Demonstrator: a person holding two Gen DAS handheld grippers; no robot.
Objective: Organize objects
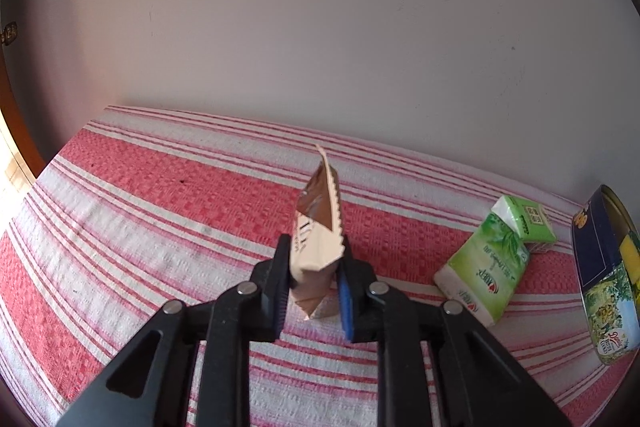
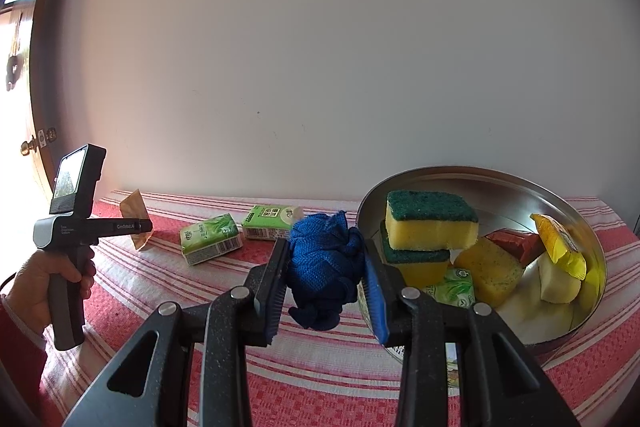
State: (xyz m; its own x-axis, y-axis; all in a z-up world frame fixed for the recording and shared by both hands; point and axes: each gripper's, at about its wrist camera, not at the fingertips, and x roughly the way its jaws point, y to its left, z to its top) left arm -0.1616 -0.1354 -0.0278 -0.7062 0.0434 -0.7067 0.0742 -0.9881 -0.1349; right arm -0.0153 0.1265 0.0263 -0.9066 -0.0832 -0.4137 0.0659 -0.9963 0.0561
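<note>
My left gripper is shut on a beige and brown snack packet and holds it above the striped cloth. It also shows in the right wrist view, far left, with the packet behind it. My right gripper is shut on a crumpled blue cloth, held just left of a round metal tin. The tin holds two stacked yellow-green sponges, another sponge, a green tissue pack and yellow and red packets. The tin's side shows at the left wrist view's right edge.
Two green tissue packs lie on the red-and-white striped tablecloth between the grippers; they also show in the left wrist view. A white wall stands right behind the table. A wooden door is at far left.
</note>
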